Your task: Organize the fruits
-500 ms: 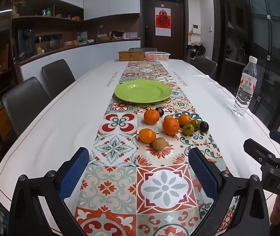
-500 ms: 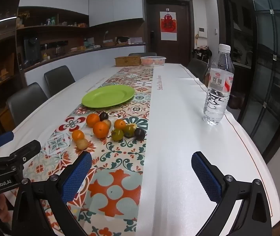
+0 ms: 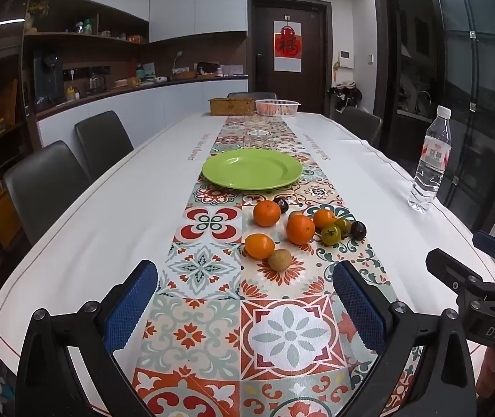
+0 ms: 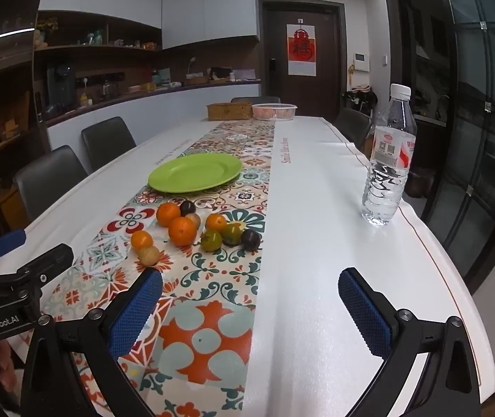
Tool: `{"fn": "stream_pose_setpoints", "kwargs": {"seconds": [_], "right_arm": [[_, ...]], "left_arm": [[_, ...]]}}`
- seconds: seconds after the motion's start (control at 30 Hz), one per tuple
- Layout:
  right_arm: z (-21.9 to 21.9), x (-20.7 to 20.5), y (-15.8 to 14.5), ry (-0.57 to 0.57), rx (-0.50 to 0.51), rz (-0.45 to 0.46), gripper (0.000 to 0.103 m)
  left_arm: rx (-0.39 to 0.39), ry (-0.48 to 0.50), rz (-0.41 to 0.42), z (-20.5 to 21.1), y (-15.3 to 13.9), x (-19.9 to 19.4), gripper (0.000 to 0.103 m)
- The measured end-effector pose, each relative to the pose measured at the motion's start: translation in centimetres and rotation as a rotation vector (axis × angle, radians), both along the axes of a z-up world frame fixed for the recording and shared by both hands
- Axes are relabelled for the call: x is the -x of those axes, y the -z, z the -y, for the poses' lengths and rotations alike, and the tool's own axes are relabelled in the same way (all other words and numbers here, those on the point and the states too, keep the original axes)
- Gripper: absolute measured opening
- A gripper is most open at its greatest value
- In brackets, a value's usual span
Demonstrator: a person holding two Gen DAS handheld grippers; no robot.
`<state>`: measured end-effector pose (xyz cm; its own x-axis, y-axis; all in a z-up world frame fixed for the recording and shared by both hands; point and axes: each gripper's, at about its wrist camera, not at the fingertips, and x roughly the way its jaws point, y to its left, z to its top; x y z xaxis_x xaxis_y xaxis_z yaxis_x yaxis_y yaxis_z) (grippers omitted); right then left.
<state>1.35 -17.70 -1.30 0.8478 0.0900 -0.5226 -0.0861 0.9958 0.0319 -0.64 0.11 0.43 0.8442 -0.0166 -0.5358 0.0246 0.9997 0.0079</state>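
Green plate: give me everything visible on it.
The green plate is round, shallow and lime green, with a broad rim and a glossy finish that looks like plastic or glazed ceramic. It is empty and lies flat on the patterned runner along the middle of the table. Nothing else touches it. The loose fruits lie just on the near side of it, apart from its rim.

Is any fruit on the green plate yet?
No, the green plate is bare, and the oranges and other fruit lie on the runner in front of it.
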Motion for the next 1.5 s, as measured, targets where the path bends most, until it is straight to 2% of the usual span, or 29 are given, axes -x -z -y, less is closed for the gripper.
{"fn": "stream_pose_setpoints", "kwargs": {"seconds": [1.5], "right_arm": [[-0.1, 0.3, -0.4, -0.004, 0.002, 0.016, 0.102]], "left_arm": [[0.008, 0.005, 0.060, -0.2, -1.0, 1.0, 0.103]]}}
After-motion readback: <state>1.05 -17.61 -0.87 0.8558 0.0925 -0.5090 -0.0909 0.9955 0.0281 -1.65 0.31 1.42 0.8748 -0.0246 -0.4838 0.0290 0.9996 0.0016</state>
